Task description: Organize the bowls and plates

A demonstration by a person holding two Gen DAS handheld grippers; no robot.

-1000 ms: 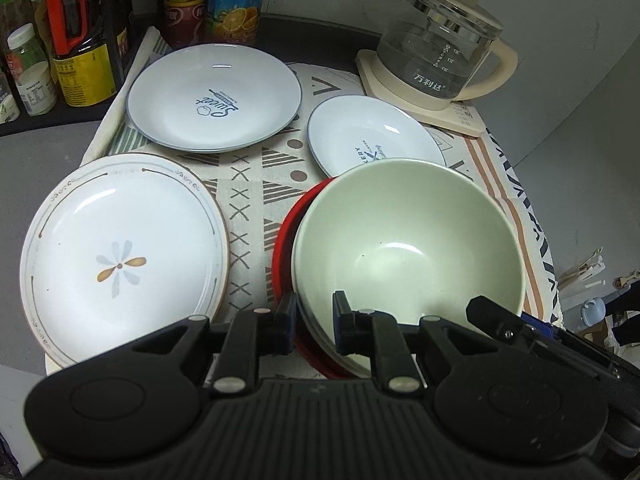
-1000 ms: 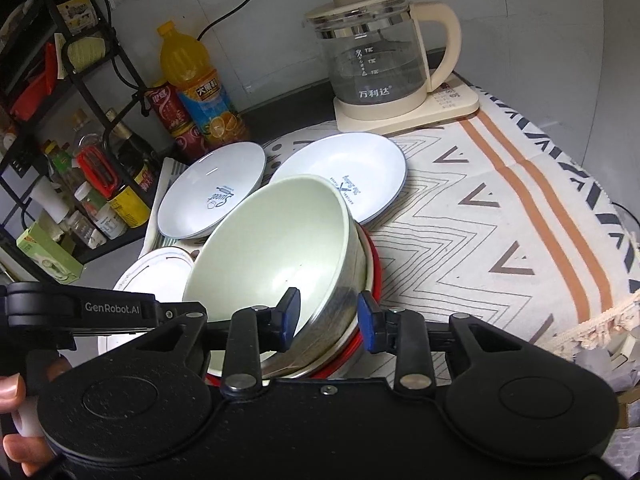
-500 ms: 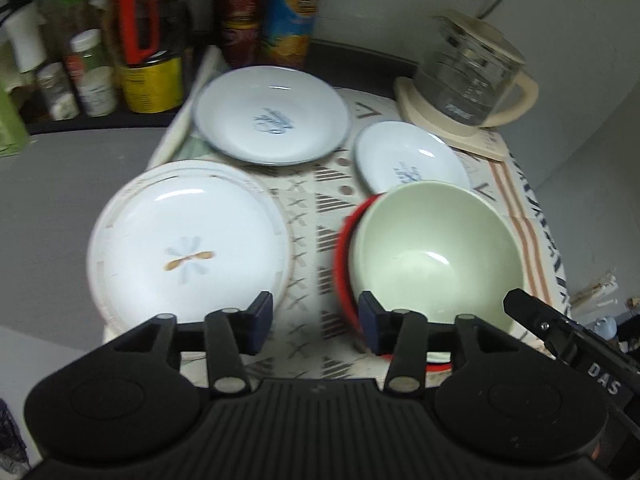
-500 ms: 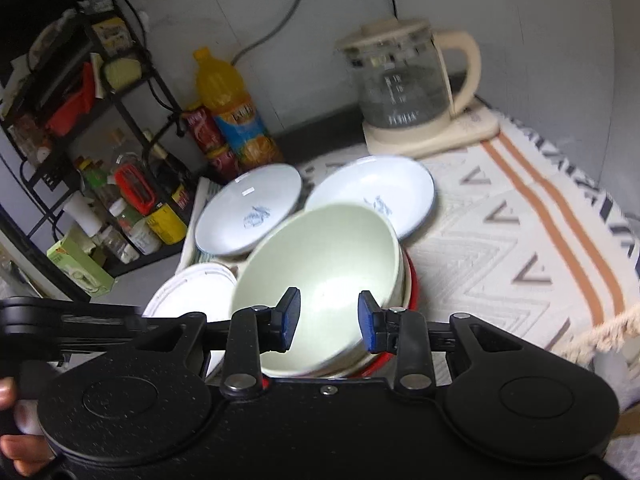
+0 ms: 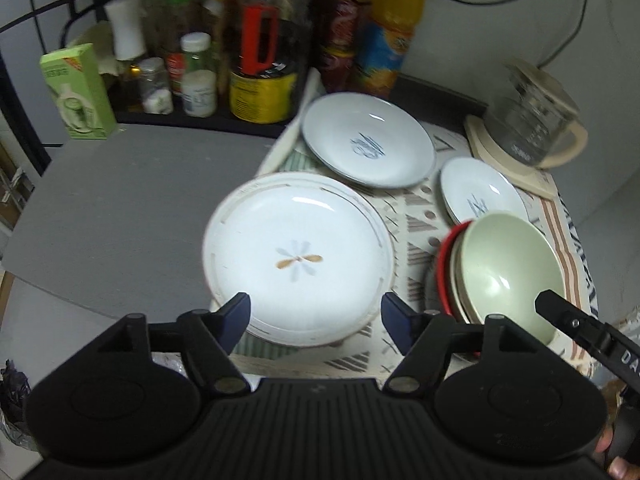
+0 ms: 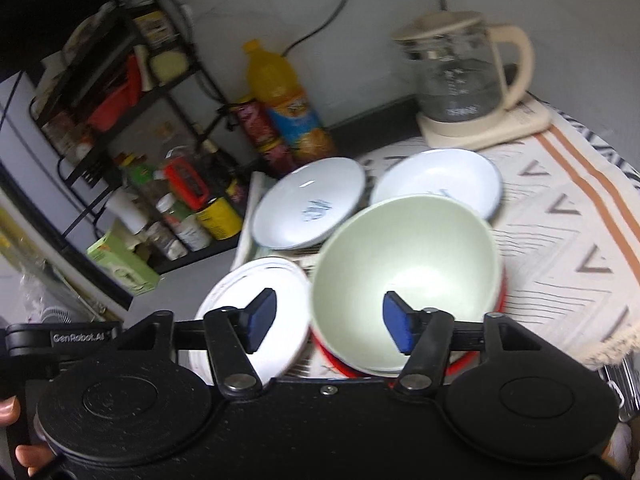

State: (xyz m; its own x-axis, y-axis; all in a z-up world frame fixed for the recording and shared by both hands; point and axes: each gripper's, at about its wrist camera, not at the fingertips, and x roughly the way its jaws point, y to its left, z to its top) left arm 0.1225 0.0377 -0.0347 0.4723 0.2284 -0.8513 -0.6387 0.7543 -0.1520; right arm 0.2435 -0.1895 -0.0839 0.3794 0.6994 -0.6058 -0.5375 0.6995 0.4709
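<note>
A pale green bowl point(image 5: 508, 268) point(image 6: 404, 264) sits nested on top of a cream bowl and a red bowl point(image 5: 443, 268) on the patterned cloth. Left of the stack lies a large white plate with a flower motif point(image 5: 298, 256) point(image 6: 256, 304). Two bluish-white plates lie behind: a bigger one point(image 5: 368, 145) point(image 6: 310, 204) and a smaller one point(image 5: 482, 192) point(image 6: 436, 178). My left gripper point(image 5: 316, 318) hangs open over the near rim of the flower plate, holding nothing. My right gripper point(image 6: 330, 322) is open above the near left rim of the green bowl, also empty.
A glass kettle on a cream base point(image 5: 532, 136) point(image 6: 468, 80) stands at the back right. Bottles, jars and a yellow tin point(image 5: 260, 92) crowd a black rack point(image 6: 132, 128) at the back left. A green box point(image 5: 78, 92) stands beside them. Bare grey countertop point(image 5: 120, 208) lies to the left.
Both grippers opened wide and pulled up and back from the green bowl, which now rests on the stack. The left gripper swung left over the flower plate.
</note>
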